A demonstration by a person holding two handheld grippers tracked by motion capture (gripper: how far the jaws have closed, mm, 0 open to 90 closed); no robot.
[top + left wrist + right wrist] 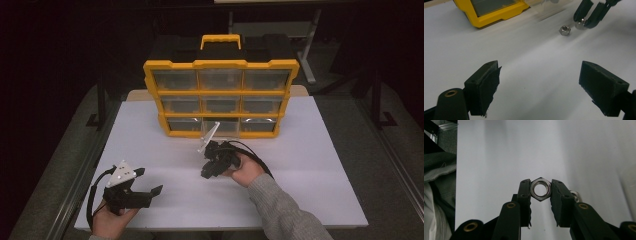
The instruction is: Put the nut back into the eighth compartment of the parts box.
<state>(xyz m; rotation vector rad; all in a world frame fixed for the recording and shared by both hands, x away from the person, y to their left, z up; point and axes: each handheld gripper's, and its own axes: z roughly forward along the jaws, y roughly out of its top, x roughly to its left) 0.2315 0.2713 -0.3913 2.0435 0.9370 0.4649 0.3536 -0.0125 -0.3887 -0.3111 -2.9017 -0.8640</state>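
Steel gleams between the black jaws of the right gripper [541,191]: a silver hexagonal steel nut [540,189] sits pinched flat-to-flat, hole facing the camera, low over the white tabletop [300,165]. A second steel nut [565,30] lies loose on the white surface just beside that gripper, at about nine o'clock from it in the left gripper view, while the right gripper view shows a sliver of metal peeking out behind the right-hand jaw at three o'clock. Whether the held nut is clear of the surface I cannot tell.

Over at seven o'clock on the tabletop, the left gripper [150,182] hangs idle, jaws spread wide with nothing between them.

At twelve o'clock stands the yellow plastic organiser with clear drawers [220,97], one bottom-row drawer apparently pulled out just ahead of the right gripper.

My read: this is the pick-up step. Next comes a carry toward that drawer, calling for a steady squeeze so the nut doesn't twist out.
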